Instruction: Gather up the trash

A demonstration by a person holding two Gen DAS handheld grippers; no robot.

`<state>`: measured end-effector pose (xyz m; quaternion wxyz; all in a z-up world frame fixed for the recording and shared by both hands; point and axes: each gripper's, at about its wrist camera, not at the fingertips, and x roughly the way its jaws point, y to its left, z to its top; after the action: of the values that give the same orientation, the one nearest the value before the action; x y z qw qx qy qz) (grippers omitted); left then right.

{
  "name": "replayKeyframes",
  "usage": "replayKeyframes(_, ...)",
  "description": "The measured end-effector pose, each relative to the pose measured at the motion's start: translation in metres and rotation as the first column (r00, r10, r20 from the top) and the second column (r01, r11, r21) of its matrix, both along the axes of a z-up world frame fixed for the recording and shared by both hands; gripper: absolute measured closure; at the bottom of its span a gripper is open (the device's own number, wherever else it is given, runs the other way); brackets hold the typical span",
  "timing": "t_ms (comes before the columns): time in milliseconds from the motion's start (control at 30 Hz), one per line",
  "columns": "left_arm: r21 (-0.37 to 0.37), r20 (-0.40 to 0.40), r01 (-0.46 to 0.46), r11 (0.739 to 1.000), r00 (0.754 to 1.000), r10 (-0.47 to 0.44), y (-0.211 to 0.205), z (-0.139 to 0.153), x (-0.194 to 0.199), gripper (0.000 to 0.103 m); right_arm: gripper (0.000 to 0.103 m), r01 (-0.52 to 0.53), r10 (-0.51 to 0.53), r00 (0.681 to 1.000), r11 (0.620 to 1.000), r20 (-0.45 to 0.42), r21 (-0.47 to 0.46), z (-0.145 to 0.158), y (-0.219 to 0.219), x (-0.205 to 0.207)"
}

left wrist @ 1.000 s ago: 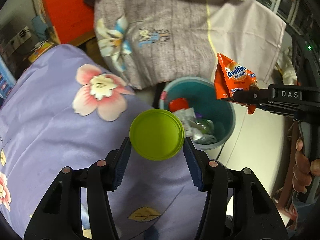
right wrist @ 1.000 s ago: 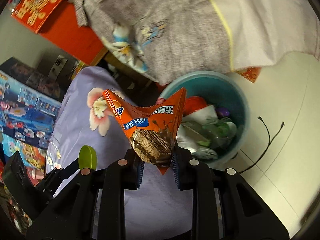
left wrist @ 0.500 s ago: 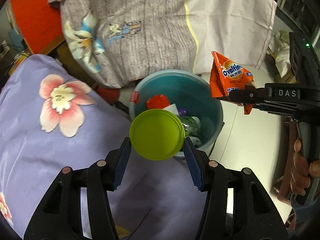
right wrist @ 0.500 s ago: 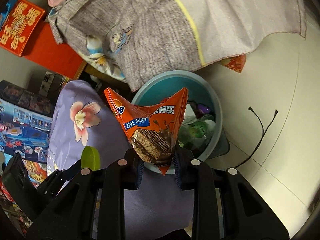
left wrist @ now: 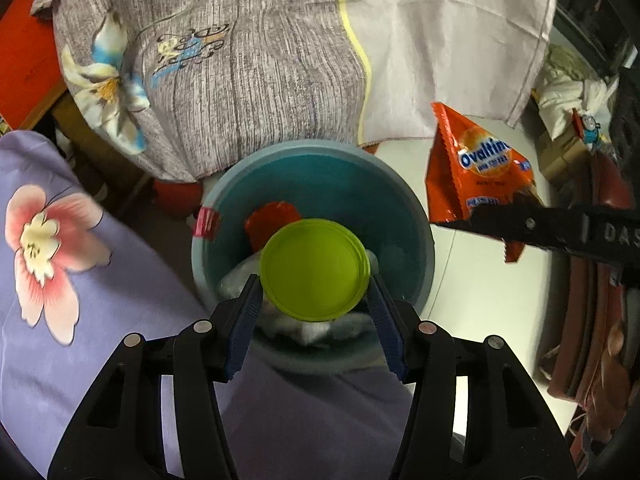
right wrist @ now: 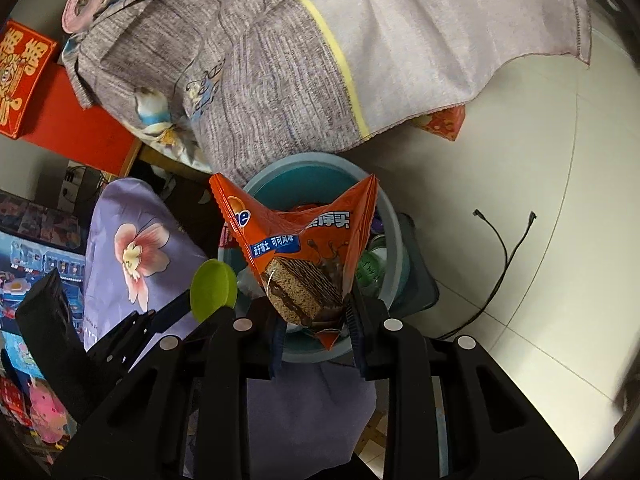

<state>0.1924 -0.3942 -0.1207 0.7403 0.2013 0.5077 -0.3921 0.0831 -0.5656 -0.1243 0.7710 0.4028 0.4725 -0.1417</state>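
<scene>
Left gripper [left wrist: 314, 294] was loosening around the green lid [left wrist: 314, 269], right gripper [right wrist: 314, 312] clamped the wrapper [right wrist: 300, 248], both over the teal bin [left wrist: 420, 216], grey cloth [left wrist: 240, 60] draped behind.

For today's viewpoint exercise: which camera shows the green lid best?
The left wrist view: the green lid faces the camera as a full disc between that gripper's fingers, above the bin. The right wrist view shows it smaller, angled.

Pale tile floor [right wrist: 520, 160] carries teal bin [right wrist: 394, 236], just ahead of & below right hand-held gripper [right wrist: 314, 320]. Black cable [right wrist: 500, 256] lies on tiles to gripper's right. Purple floral bedding [left wrist: 80, 280] to bin's left.
</scene>
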Motion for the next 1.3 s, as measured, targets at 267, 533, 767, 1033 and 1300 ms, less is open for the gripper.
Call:
replayKeyframes(267, -0.010, -0.017, -0.060, 0.998, 0.998, 0.060, 0.007, -0.004, 0.017, 0.027, 0.074, -0.034, 0.035, 0.999, 0.999, -0.027, 0.004, -0.007, 0.006, 0.015)
replayKeyframes(533, -0.018, -0.052, -0.104, 0.994, 0.993, 0.103, 0.029, -0.006, 0.024, 0.021, 0.062, -0.054, 0.055, 0.998, 0.998, -0.038, 0.009, -0.011, 0.013, 0.025)
replayKeyframes(767, -0.037, -0.060, -0.117, 0.992, 0.992, 0.115, 0.040, 0.000, 0.020, 0.013, 0.043, -0.072, 0.073, 0.996, 0.997, -0.044, 0.021, -0.014, 0.019, 0.031)
replayKeyframes(1033, -0.048, -0.070, -0.119, 0.992, 0.991, 0.116, 0.048, 0.006, 0.017, 0.011, 0.032, -0.066, 0.068, 0.997, 0.997, -0.044, 0.051, -0.015, 0.024, 0.033)
replayKeyframes(1300, -0.054, -0.092, -0.139, 0.989, 0.987, 0.134, 0.058, 0.006, 0.018, 0.007, 0.027, -0.050, 0.053, 0.997, 0.998, -0.061, 0.045, -0.011, 0.028, 0.032)
